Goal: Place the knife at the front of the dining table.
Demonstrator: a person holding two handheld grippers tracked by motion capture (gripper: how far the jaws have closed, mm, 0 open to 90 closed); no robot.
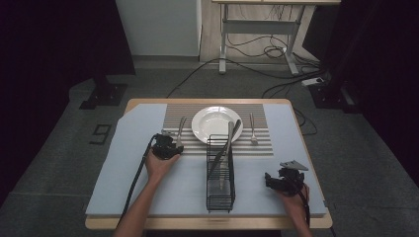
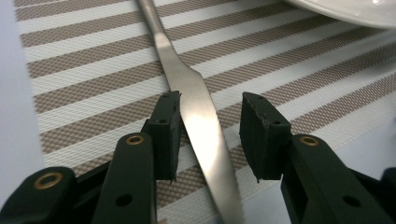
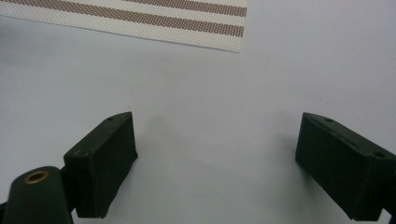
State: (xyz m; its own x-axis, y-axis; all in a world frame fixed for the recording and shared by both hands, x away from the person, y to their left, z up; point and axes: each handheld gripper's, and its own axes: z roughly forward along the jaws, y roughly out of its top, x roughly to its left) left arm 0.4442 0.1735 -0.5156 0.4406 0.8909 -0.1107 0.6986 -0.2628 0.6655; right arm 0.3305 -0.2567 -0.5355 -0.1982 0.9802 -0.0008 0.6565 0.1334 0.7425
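A steel utensil lies on the striped placemat just left of the white plate. My left gripper sits at the near end of its handle. In the left gripper view the jaws of the left gripper straddle the flat handle, which rests on the placemat. The left pad is close beside the handle and the right pad stands clear of it. My right gripper rests at the front right, and its jaws stand wide open over the bare blue mat.
A black wire rack stands in the middle of the blue mat, with several long utensils leaning in it. A fork lies right of the plate. The plate's rim shows at the top right of the left gripper view.
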